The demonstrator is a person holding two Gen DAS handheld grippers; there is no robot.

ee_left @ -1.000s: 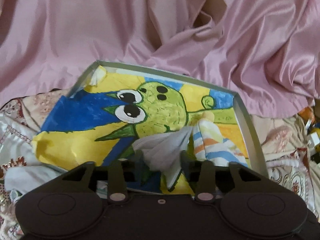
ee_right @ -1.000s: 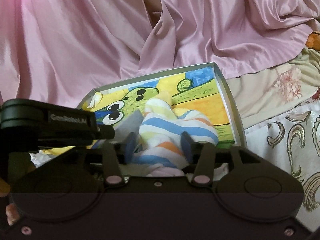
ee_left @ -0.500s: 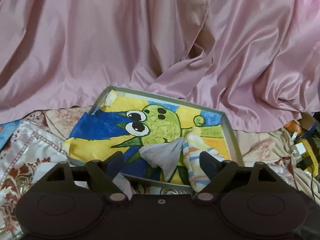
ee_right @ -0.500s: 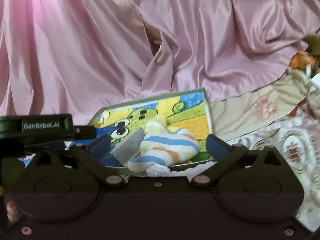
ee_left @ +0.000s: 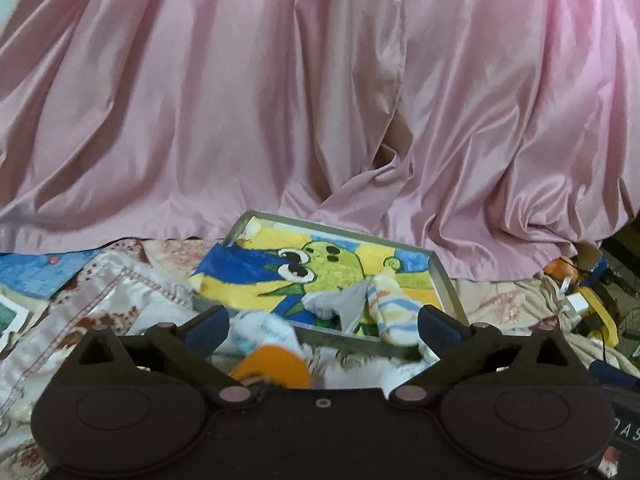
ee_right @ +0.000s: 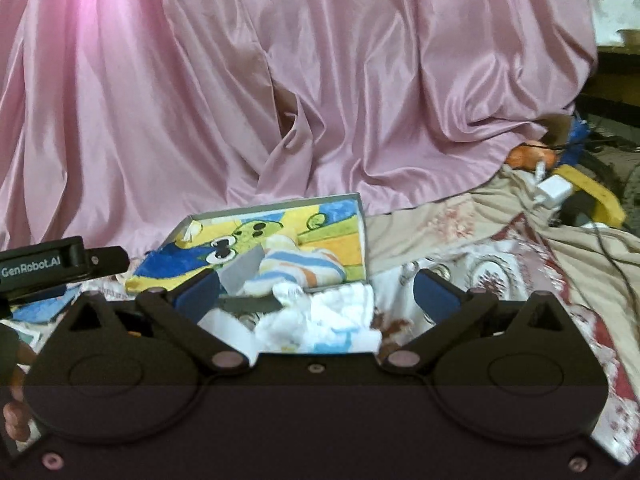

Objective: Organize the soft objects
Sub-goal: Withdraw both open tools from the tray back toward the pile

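Both grippers have let go and drawn back from the shallow grey-rimmed tray lined with a yellow, blue and green cartoon painting (ee_left: 438, 280). A second ago the left gripper (ee_left: 323, 322) pinched the small grey folded cloth (ee_left: 352, 300) and the right gripper (ee_right: 316, 290) pinched the pastel-striped sock (ee_right: 304, 268); both items now lie released in the near right corner of the tray, touching each other. This indicates that one placement is complete and the next soft item can be fetched. The left gripper's jaws are opening, already near their widest, with nothing pressed between the blue pads (ee_left: 438, 324). The right gripper's jaws stand fully spread and hold nothing. Both tools point slightly downward toward the tray and sit side by side; the left gripper's black body shows at the left edge of the right wrist view. Just before the tray's near rim lies a heap of white and pale-blue soft cloths (ee_right: 340, 320), probably more socks, though motion blur prevents certainty, beside a round orange object (ee_left: 272, 368). A draped pink satin sheet (ee_left: 320, 100) forms the backdrop.
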